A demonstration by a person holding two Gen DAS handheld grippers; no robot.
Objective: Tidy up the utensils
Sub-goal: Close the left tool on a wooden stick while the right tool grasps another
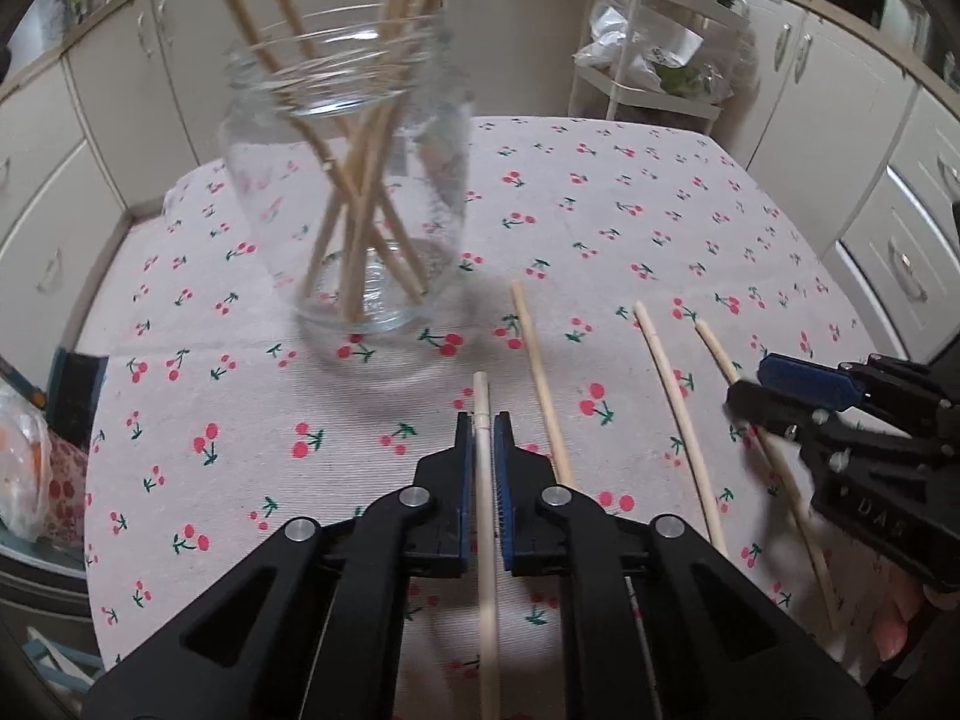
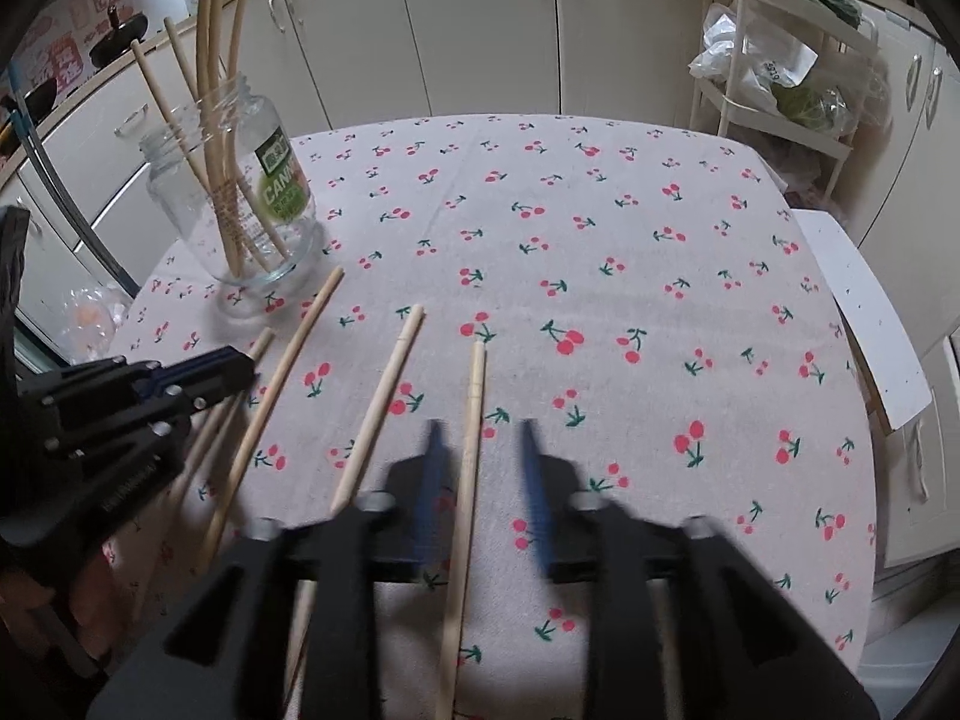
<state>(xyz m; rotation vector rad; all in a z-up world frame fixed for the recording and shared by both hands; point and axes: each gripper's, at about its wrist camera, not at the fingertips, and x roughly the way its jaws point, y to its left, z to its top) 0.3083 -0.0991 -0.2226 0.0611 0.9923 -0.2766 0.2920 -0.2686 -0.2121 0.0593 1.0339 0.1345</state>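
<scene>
A clear glass jar (image 1: 348, 180) (image 2: 240, 204) holding several wooden chopsticks stands at the far left of the cherry-print tablecloth (image 1: 630, 210). My left gripper (image 1: 485, 432) is shut on a pale chopstick (image 1: 483, 480) that runs straight between its blue pads. To its right three more chopsticks (image 1: 540, 384) (image 1: 678, 414) (image 1: 780, 468) lie on the cloth. My right gripper (image 2: 480, 438) (image 1: 750, 381) is blurred, its jaws apart either side of the rightmost chopstick (image 2: 471, 420), with a gap on both sides. The left gripper (image 2: 246, 369) shows at the left of the right wrist view.
A white wire cart (image 1: 654, 54) (image 2: 774, 78) loaded with plastic bags stands beyond the table's far right corner. Cream cabinets (image 2: 468, 24) line the walls. A white board-like seat (image 2: 864, 324) sits by the right edge. A plastic bag (image 1: 24, 468) lies off the left edge.
</scene>
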